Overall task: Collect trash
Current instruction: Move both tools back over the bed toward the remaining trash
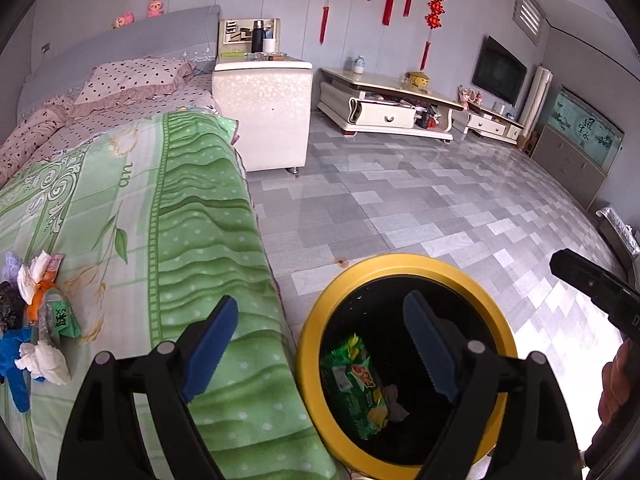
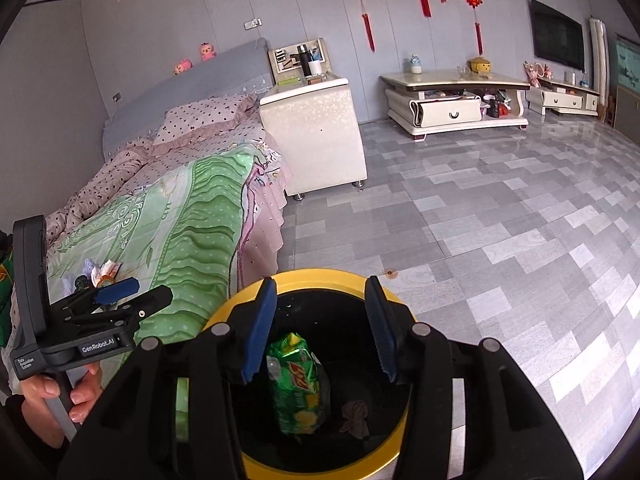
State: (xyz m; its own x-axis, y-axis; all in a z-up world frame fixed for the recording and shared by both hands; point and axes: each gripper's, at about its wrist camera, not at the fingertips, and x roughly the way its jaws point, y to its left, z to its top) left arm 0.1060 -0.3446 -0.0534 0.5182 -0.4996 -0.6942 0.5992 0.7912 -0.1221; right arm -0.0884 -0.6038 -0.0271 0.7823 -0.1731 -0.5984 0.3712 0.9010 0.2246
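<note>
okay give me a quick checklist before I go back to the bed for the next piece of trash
1. Left gripper empty, jaws open: ok.
2. Right gripper empty, jaws apart above the bin: ok.
3. Green snack bag inside the yellow-rimmed bin, not caught on the rim: ok.
4. Trash remaining on the green blanket: not ok; white tissues, a blue glove and a small green wrapper lie there.
5. Bin close beside the bed edge: ok.
6. Whether anything fell on the floor behind the bin: cannot tell.

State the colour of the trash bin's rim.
Yellow: the bin rim rings a black interior, clearest in the left wrist view.
</note>
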